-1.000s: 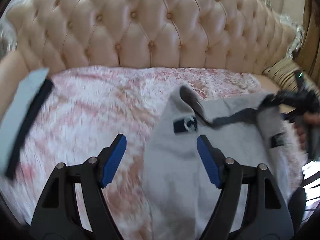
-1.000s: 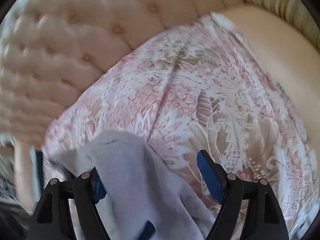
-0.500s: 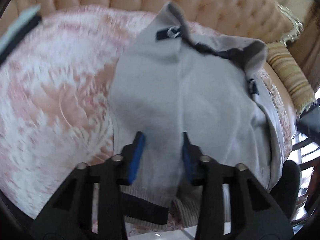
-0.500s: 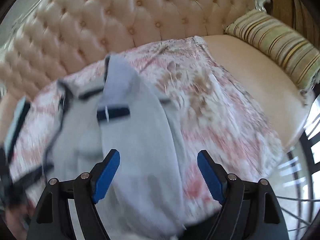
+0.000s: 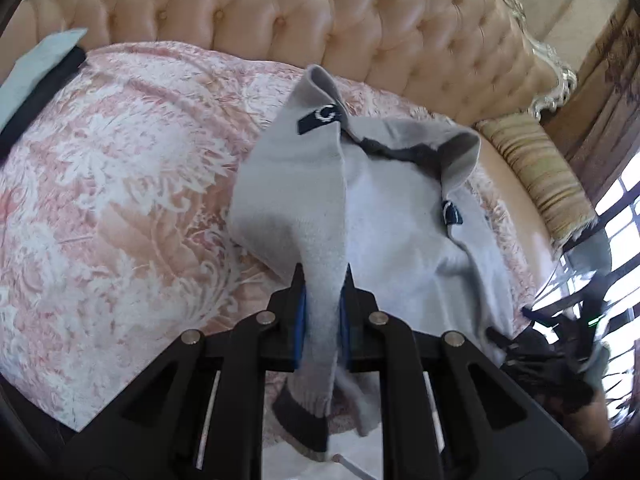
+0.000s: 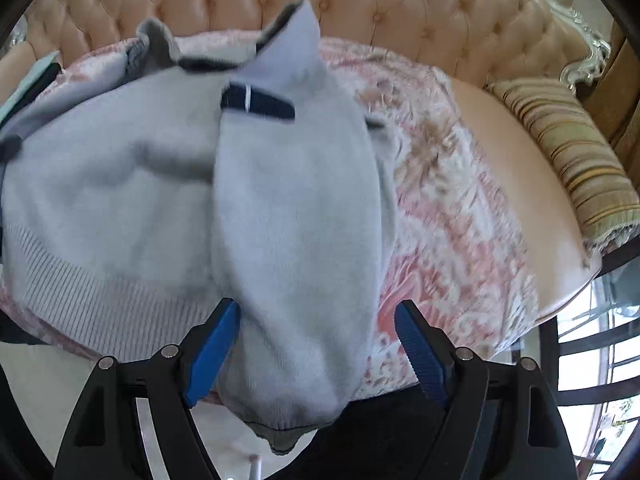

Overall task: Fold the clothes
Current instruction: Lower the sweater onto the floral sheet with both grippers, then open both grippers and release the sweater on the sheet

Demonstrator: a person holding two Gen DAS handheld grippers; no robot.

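- The grey sweater (image 5: 392, 216) lies lengthwise, collar toward the tufted backrest (image 5: 320, 20), hem nearest.
- The left gripper (image 5: 322, 304) pinches its sleeve (image 5: 320, 240).
- The right gripper (image 6: 316, 344) is spread wide, gripping nothing.

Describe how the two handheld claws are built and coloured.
Both match: the left claw and right claw have black angular linkage arms with round silver pivot pins, and blue fingers ribbed on their inner faces. No cables or markings are visible.
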